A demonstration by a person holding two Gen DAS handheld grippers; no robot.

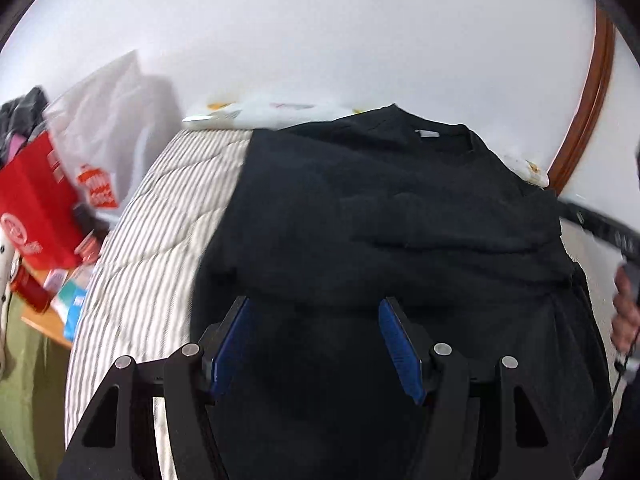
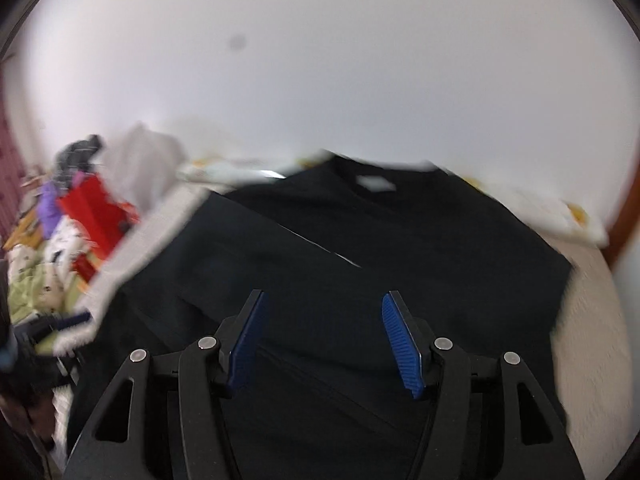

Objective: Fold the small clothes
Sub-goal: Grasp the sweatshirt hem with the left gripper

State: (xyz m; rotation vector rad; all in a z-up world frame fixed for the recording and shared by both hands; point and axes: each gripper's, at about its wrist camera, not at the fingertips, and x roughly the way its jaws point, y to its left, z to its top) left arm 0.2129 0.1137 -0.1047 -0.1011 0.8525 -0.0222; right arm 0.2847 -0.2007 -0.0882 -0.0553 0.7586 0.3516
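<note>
Black cotton fills the left wrist view: a dark T-shirt lies spread on a striped quilt, collar and white neck label at the far end, with a fold line running across its middle. The left gripper hangs over the near hem, its blue pads standing apart with only cloth below them and nothing pinched. At the right edge a hand shows, gripping what looks like the other tool. A red bag and a white plastic bag crowd the bedside. From the right wrist view, blurred by motion, the same T-shirt is seen with one side already laid inward along a diagonal edge. The right gripper is likewise parted and empty above the lower cloth. Judging by this, a fold has just been set down and the next grasp is due. To do it well, both tools should take matching corners of the hem, bite only the layers meant to travel, and carry them evenly toward the collar so the edges line up without dragging the shirt across the quilt.
</note>
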